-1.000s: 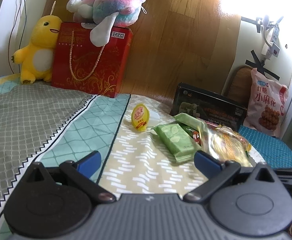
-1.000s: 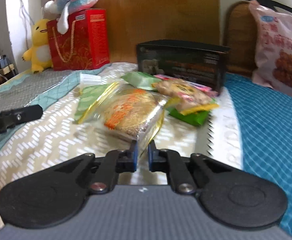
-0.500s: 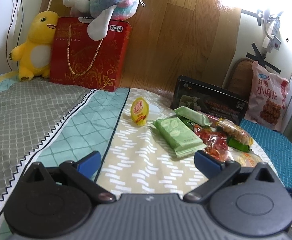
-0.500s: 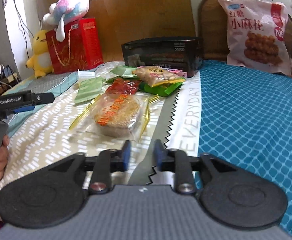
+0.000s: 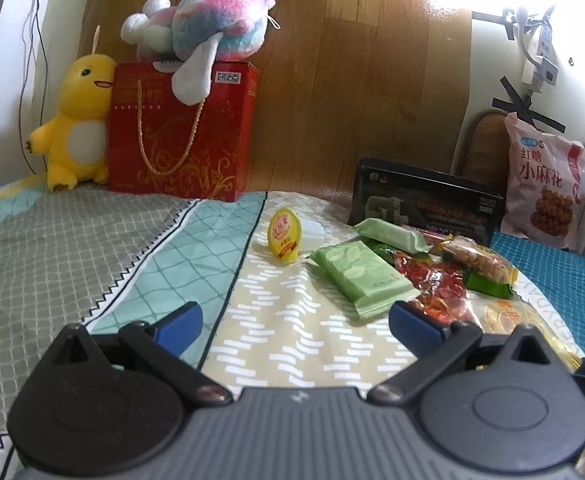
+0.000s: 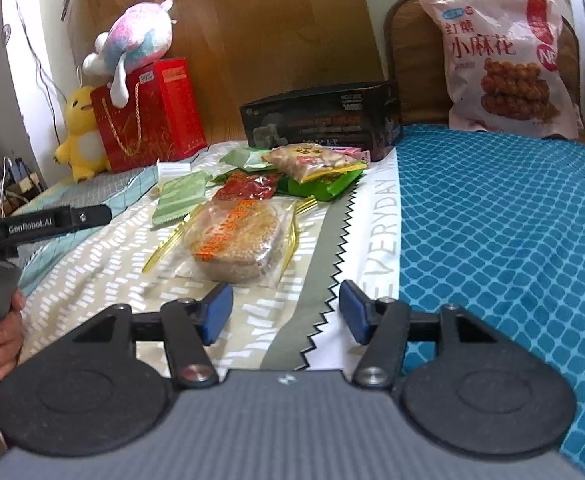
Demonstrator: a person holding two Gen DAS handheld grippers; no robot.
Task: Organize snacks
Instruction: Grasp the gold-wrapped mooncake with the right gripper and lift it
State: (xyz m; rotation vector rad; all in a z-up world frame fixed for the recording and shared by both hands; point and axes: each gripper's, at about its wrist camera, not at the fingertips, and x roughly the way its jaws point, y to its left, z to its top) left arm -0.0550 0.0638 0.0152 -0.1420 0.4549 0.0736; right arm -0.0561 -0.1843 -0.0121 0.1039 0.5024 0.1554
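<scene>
The right tool [image 6: 284, 312] has just been opened and nothing is held between its blue pads; the wrapped round cake [image 6: 234, 246] is seen lying on the bed [image 6: 492, 240] just ahead. The left tool [image 5: 296, 320] is spread wide, empty, near the green packet [image 5: 362, 276].

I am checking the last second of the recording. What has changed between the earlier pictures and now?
The right gripper let go of the clear-wrapped round cake: its jaws have just been opening and nothing is between them. The cake now lies on the bedspread, in front of the gripper. The left gripper stayed open and empty; the other snacks kept their places.
</scene>
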